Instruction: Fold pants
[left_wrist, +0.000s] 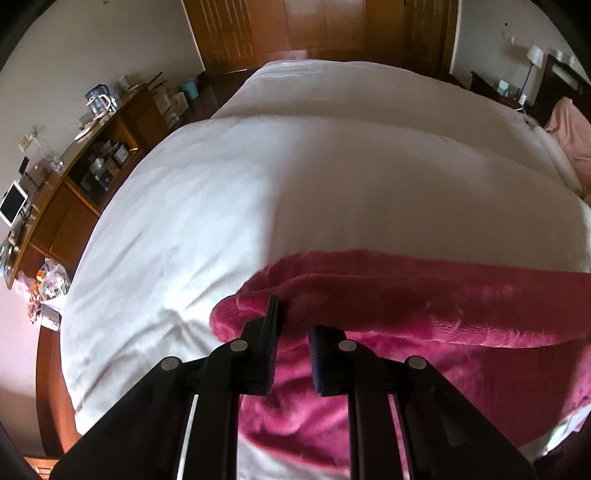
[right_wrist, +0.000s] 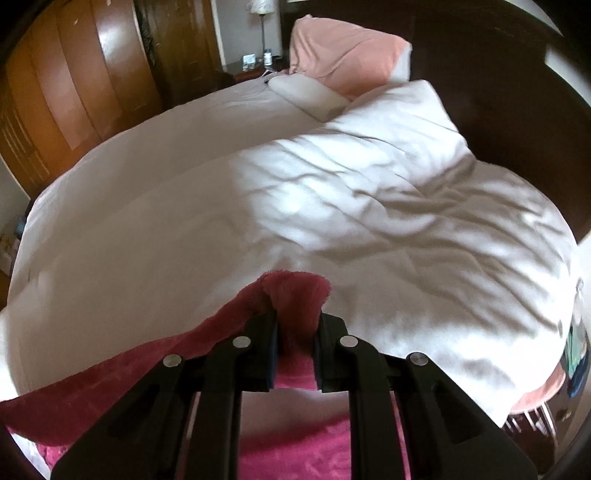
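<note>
The pants (left_wrist: 424, 306) are dark pink fleece and lie on a white duvet (left_wrist: 229, 192) near the bed's front edge. A raised fold of them runs from left to right. My left gripper (left_wrist: 291, 332) is shut on the left end of that fold, and cloth shows between its fingers. In the right wrist view my right gripper (right_wrist: 295, 332) is shut on the other end of the pants (right_wrist: 295, 295), with a tuft standing up above the fingers. More pink cloth lies flat below both grippers.
The white duvet (right_wrist: 332, 206) covers the bed. A pink pillow (right_wrist: 343, 55) and a white pillow (right_wrist: 306, 94) lie at the headboard. A wooden desk (left_wrist: 74, 184) with clutter stands left of the bed. Wooden wardrobes (left_wrist: 295, 26) stand beyond it. A lamp (left_wrist: 533, 59) stands on a nightstand.
</note>
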